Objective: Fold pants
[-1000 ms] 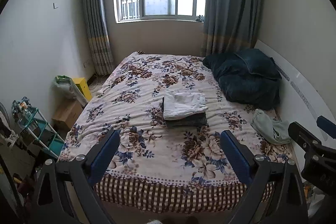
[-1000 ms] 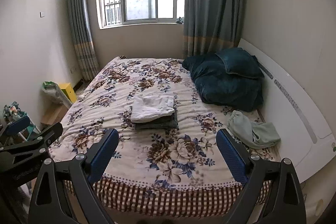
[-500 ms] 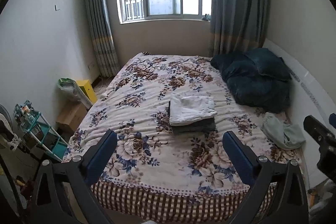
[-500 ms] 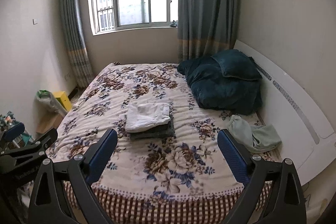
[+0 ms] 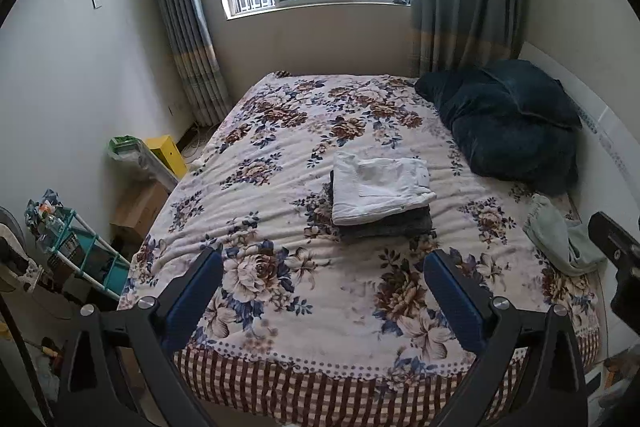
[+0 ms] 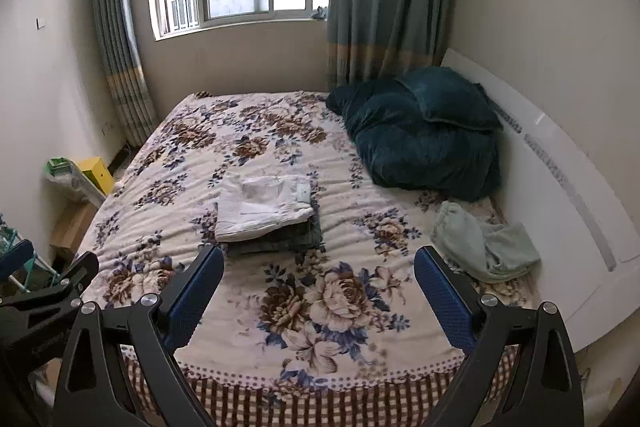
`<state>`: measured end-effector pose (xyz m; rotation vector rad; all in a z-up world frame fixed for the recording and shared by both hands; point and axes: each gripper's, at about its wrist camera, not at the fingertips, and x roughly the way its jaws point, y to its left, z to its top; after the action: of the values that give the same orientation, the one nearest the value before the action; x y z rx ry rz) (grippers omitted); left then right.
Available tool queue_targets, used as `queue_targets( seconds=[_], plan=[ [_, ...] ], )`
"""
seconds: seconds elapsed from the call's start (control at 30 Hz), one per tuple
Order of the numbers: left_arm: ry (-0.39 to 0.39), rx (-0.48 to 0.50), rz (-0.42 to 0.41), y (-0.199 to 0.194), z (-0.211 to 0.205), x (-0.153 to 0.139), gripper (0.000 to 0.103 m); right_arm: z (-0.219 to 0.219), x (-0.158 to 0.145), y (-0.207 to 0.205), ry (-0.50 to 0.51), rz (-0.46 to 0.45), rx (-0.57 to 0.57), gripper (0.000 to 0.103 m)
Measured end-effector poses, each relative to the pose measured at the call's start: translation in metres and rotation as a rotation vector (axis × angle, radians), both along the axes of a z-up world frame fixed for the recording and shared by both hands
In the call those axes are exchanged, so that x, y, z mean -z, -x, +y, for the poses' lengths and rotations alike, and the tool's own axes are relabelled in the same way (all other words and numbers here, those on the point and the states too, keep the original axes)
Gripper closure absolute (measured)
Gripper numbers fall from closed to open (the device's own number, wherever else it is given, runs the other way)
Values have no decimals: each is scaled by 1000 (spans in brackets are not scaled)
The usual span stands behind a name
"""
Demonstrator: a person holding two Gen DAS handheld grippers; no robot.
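Observation:
Folded white pants [image 5: 380, 187] lie on top of folded dark grey pants [image 5: 388, 227] in the middle of the floral bed [image 5: 280, 307]; the stack also shows in the right wrist view [image 6: 260, 207]. A crumpled pale green garment [image 5: 560, 239] lies at the bed's right side, also in the right wrist view [image 6: 484, 243]. My left gripper [image 5: 324, 275] is open and empty, held above the foot of the bed. My right gripper [image 6: 320, 273] is open and empty, beside it to the right.
A dark teal duvet and pillow [image 5: 508, 123] sit at the bed's far right by the white headboard [image 6: 560, 163]. A teal rack [image 5: 80, 255], a cardboard box [image 5: 140, 207] and a yellow box [image 5: 168, 155] stand on the floor at left. Window and curtains are behind.
Both grippers have moved back and up from the bed, so the bed and the folded stack look a little farther away. Both stay open and empty.

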<state>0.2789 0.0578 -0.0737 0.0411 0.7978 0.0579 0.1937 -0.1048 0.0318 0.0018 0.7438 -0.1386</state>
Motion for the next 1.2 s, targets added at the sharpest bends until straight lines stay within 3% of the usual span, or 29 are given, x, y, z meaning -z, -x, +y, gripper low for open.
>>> queue_targets(
  seconds=[0.5,1.2],
  plan=[
    [-16,-30,-2,-21,3,8,0,3,40,-32,26,26,-12,5],
    [-18,-21,-32,-21,-1,5,0,9,41,-32,11,12,-31,4]
  ],
)
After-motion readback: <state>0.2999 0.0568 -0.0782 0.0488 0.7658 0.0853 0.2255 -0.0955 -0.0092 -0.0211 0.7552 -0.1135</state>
